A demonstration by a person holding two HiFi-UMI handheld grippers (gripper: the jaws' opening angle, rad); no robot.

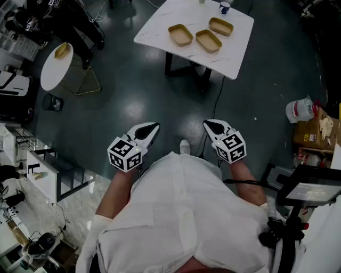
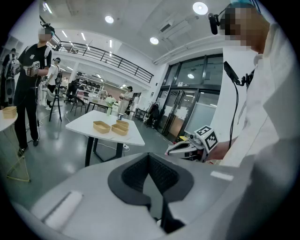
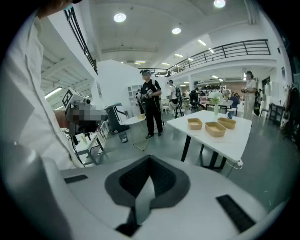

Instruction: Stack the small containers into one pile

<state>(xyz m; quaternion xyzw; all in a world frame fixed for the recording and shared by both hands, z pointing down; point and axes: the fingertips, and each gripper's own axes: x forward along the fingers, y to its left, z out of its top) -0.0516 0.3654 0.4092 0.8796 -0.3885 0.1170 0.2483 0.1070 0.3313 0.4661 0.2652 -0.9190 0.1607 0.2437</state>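
Observation:
Three small tan containers (image 1: 180, 34), (image 1: 208, 40), (image 1: 220, 26) lie side by side, unstacked, on a white square table (image 1: 160, 26) far ahead of me. The left gripper view shows them small and distant (image 2: 101, 126), and so does the right gripper view (image 3: 215, 129). My left gripper (image 1: 152, 128) and right gripper (image 1: 209, 125) are held close to my body, over the dark floor, well short of the table. Both point forward with jaws shut and nothing between them (image 2: 150, 173) (image 3: 149, 176).
A blue cup (image 1: 225, 7) stands at the table's far edge. A round white side table (image 1: 50, 72) at the left carries another tan container (image 1: 62, 50). Boxes and a bag (image 1: 298, 110) lie at the right. People stand in the background (image 3: 151, 105).

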